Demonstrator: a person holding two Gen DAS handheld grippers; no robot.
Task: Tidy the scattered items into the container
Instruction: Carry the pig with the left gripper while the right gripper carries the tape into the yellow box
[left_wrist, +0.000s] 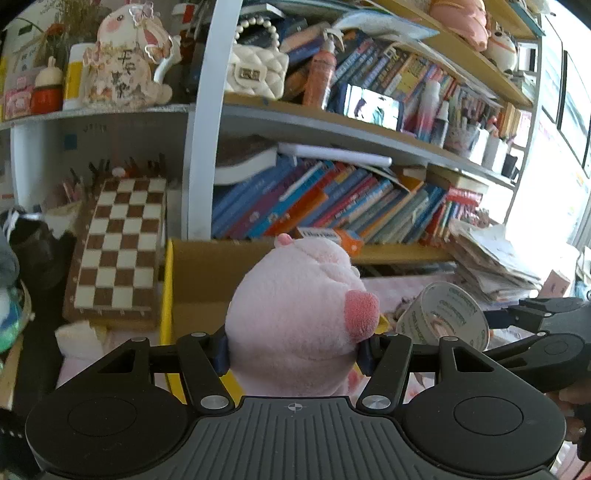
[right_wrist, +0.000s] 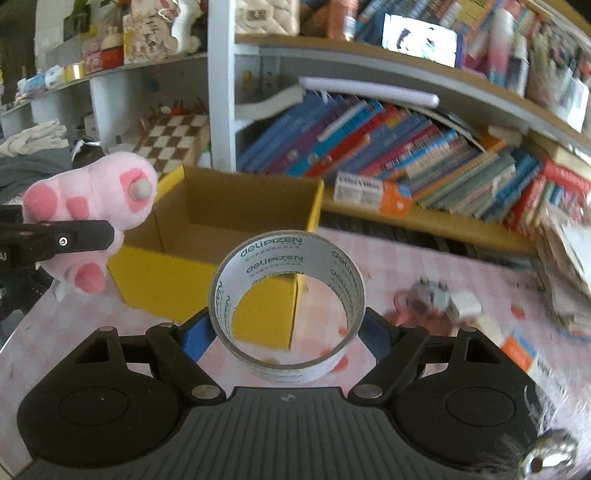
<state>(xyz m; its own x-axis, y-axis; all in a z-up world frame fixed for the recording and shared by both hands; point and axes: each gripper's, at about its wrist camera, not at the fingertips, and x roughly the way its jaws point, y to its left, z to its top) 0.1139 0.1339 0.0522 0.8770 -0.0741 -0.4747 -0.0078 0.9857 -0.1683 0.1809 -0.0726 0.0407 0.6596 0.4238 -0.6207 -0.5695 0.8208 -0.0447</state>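
While both hands hang over the pink checked table (right_wrist: 424, 258), the left tool (left_wrist: 295, 352) is clamped on a pink plush toy (left_wrist: 303, 306) and the right tool (right_wrist: 288, 328) grips a tape roll (right_wrist: 286, 302) by its sides, both right beside the open yellow cardboard box (right_wrist: 155, 280) in front of the bookshelf (right_wrist: 424, 218).

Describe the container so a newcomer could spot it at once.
Start at the crowded bookshelf behind the pink checked tabletop. In front of its white upright stands an open cardboard box. Unlike its neighbours, it is yellow outside, plain brown inside, with no lid.
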